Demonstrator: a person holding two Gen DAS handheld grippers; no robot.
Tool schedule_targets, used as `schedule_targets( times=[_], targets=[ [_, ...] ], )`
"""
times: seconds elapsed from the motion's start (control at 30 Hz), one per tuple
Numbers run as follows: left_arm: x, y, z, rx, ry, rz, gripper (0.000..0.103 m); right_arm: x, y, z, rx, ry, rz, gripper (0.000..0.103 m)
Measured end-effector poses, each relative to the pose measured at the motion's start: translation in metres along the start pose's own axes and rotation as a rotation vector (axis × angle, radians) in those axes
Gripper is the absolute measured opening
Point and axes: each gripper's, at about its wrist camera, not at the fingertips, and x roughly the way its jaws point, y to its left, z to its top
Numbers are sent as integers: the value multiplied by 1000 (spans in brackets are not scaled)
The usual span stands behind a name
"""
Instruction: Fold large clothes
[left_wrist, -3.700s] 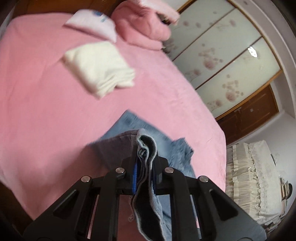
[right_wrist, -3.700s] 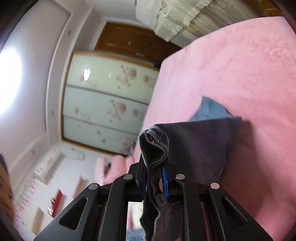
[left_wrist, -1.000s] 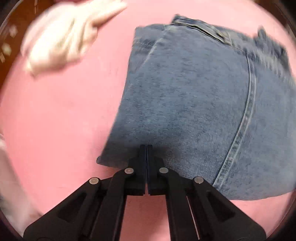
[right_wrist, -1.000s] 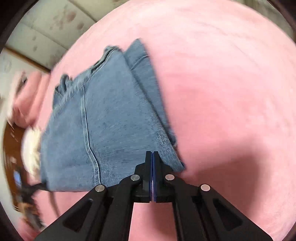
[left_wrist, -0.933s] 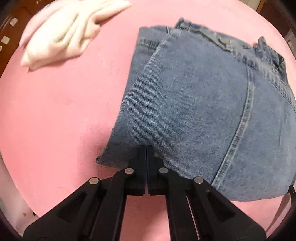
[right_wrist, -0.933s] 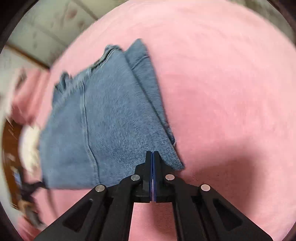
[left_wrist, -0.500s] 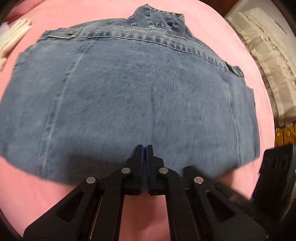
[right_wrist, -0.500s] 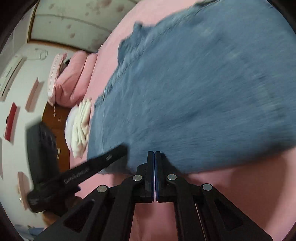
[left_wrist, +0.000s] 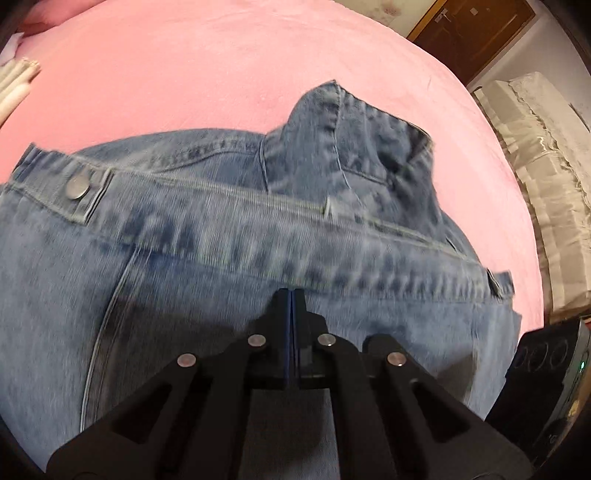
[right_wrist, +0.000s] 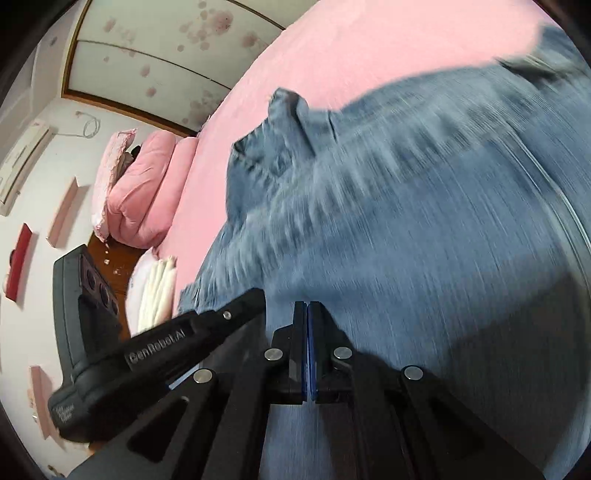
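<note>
We see the left gripper (left_wrist: 291, 295) poised over a blue denim garment (left_wrist: 221, 258) that lies spread on the pink bed (left_wrist: 221, 74). Its jaws are pressed fully together, the blue pads meeting with no gap and no cloth between them. The tips stand over the denim just below a stitched band that runs across the garment, near the collar (left_wrist: 351, 140), which stands up rumpled beyond it. Whether the tips actually touch the fabric we cannot tell; the picture is blurred there. A metal snap button (left_wrist: 78, 184) sits on a tab at the left end of that band.

From the other camera we see the right gripper (right_wrist: 307, 308) likewise closed tight, pad against pad, holding nothing. It too hangs above the denim, which fills most of the right side of that view, streaked with blur. The left gripper enters this view from the left as a black finger (right_wrist: 207, 325) with white lettering, its tip just beside the right gripper's jaws and over the garment's near edge.

At the bed's far side we make out a stack of folded white cloth (right_wrist: 155, 291) and a pink folded quilt (right_wrist: 144, 192). Behind them stands a wardrobe with pale flowered panels (right_wrist: 166, 44).
</note>
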Motion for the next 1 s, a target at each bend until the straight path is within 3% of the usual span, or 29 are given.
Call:
schedule_targets(
  times=[0.1, 0.2, 0.3, 0.4, 0.43, 0.47, 0.57, 0.6, 0.63, 0.67, 0.73, 0.77, 0.83, 0.9, 1.0],
  targets=[
    [2, 10, 1, -24, -17, -32, 1, 7, -1, 19, -20, 13, -5, 0],
    [-24, 33, 0, -1, -138, 162, 1, -1, -3, 34, -81, -4, -53, 0],
    [-40, 78, 5, 37, -195, 394, 1, -48, -40, 54, -80, -74, -146, 0],
    [-53, 135, 15, -56, -203, 323, 1, -111, -92, 64, -48, -168, -272, 0],
    [-56, 142, 18, -56, -203, 372, 1, -132, -108, 65, -25, -203, -318, 0],
    [-58, 146, 21, -47, -198, 411, 1, -150, -119, 66, -15, -238, -400, 0],
    [-60, 143, 23, -127, -185, 409, 1, -176, -120, 66, -17, -297, -565, 0],
    [-60, 132, 20, -136, -173, 371, 1, -176, -114, 65, -22, -306, -631, 0],
    [-61, 120, 15, -122, -165, 310, 1, -175, -102, 62, -42, -304, -620, 0],
    [-59, 107, 11, -102, -150, 243, 1, -171, -92, 58, -55, -292, -543, 0],
    [-48, 69, -3, -60, -67, 118, 2, -152, -73, 45, -43, -208, -309, 0],
    [-44, 48, -11, -31, -67, 134, 6, -141, -65, 38, -27, -156, -218, 0],
    [-33, 20, -18, 8, -12, 7, 6, -108, -51, 21, 11, -14, -48, 0],
    [-21, 6, -21, -22, 35, -48, 6, -82, -52, 4, 66, 107, -1, 0],
    [-10, 3, -21, 6, 40, 7, 1, -86, -79, -4, 181, 110, 55, 0]
  ],
)
